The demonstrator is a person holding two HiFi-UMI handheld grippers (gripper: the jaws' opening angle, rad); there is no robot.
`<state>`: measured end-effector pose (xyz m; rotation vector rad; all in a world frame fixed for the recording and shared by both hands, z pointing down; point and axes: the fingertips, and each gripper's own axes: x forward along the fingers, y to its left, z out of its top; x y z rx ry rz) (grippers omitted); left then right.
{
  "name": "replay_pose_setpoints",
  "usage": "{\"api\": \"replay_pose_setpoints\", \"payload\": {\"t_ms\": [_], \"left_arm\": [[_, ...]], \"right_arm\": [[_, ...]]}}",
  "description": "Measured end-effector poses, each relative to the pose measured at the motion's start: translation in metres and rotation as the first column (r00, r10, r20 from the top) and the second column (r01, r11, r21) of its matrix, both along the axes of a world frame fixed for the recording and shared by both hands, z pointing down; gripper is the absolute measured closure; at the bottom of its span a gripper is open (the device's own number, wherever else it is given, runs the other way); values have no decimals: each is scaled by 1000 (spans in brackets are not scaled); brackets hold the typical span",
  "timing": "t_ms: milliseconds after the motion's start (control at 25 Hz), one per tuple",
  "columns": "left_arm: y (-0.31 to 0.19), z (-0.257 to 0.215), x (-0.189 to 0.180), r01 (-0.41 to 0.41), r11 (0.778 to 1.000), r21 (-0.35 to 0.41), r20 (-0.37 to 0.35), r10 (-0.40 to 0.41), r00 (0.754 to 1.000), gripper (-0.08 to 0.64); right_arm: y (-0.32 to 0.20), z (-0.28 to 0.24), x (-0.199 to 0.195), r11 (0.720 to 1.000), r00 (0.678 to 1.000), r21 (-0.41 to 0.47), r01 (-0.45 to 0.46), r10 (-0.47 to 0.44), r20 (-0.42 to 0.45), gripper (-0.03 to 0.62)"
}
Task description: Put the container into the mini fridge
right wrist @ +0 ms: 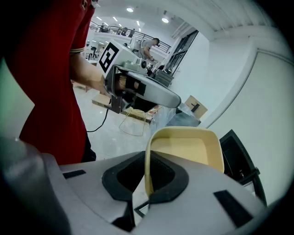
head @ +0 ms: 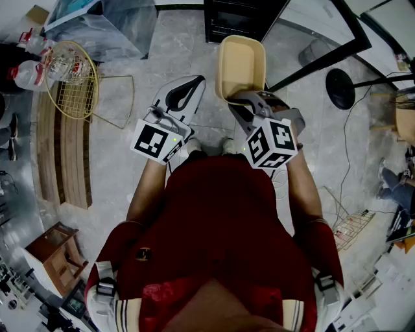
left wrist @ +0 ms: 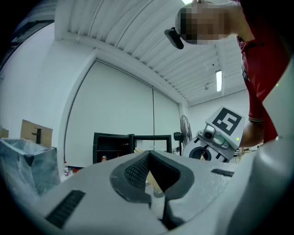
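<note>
My right gripper point(head: 246, 98) is shut on the near rim of a cream plastic container point(head: 241, 65) and holds it out over the floor. In the right gripper view the container's wall point(right wrist: 148, 160) is pinched between the dark pads of that gripper point(right wrist: 148, 186), with the tub open side up. The black mini fridge point(head: 237, 19) stands ahead with its glass door point(head: 314, 39) swung open to the right; it also shows in the right gripper view point(right wrist: 239, 160) and the left gripper view point(left wrist: 112, 147). My left gripper point(head: 193, 83) is held beside the right one, shut and holding nothing point(left wrist: 155, 190).
A yellow wire basket point(head: 71, 78) and a slatted wooden bench point(head: 61, 155) lie to the left. A plastic-wrapped box point(head: 104, 26) stands left of the fridge. A fan base point(head: 340, 89) with a cable is on the right. A small wooden stool point(head: 55, 249) sits lower left.
</note>
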<state>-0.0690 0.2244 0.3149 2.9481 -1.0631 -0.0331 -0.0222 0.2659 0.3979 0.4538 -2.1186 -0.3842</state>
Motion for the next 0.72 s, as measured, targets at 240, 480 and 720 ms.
{"api": "replay_pose_setpoints", "payload": {"t_ms": [240,480,720], "left_arm": [[-1,2,20,11,1000,-6,5,-11,1000,552],[-1,4,38,23,1000,-9,22,-22,1000,552],[-3,2,61,32,999,-1,41,-32,999,552]], "right_arm": [[1,-1,19,1000,999,-20,12,-12,30,578],[2,-2,35,999,999,-15,32,-32,44,578],[-2,-10,60,999,997,11,38,-39,60,578]]}}
